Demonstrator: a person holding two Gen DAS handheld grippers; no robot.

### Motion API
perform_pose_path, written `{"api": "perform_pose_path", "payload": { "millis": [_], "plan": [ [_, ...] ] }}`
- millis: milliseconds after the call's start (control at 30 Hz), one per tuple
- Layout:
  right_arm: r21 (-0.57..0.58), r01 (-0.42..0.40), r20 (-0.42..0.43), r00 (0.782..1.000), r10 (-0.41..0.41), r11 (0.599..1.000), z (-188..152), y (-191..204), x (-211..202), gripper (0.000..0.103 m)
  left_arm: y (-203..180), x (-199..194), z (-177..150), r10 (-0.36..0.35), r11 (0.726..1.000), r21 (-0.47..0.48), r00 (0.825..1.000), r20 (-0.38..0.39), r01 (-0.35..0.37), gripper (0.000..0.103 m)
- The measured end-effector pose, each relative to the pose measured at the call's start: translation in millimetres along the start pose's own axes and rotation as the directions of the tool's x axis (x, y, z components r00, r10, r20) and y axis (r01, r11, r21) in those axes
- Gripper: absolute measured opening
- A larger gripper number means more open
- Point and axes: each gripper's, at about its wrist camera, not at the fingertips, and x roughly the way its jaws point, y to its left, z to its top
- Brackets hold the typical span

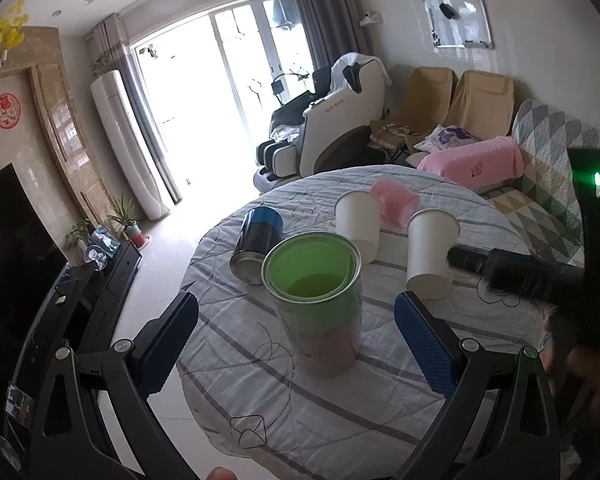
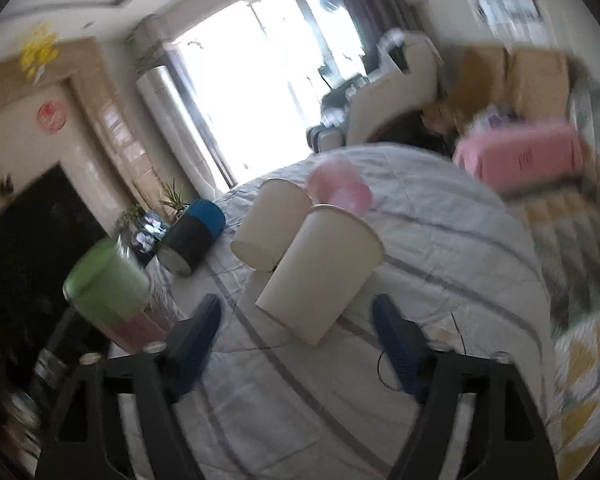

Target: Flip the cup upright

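though the right wrist view is smeared with blur, the right tool shows its jaws wide, a white paper cup standing just ahead between them on the bench. the left tool is also wide, flanking an upright green cup without touching. the green cup's lower label is unreadable. a second white cup, pink cup and blue-black cup lie beyond.

Barely legible throughout: faint gold lettering on the side of the white massage chair, a dark printed mark on the pink blanket and a red round paper emblem on the wall, none clear enough to spell out.
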Motion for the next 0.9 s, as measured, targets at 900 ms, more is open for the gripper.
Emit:
{"api": "perform_pose_path", "payload": {
  "millis": [900],
  "plan": [
    [-0.307, 0.325, 0.428, 0.887, -0.176, 0.895, -17, 102, -99, 0.082, 18, -46, -12, 0.018, 0.979, -0.204, 0.982, 0.189, 0.021, 0.103]
  ]
}}
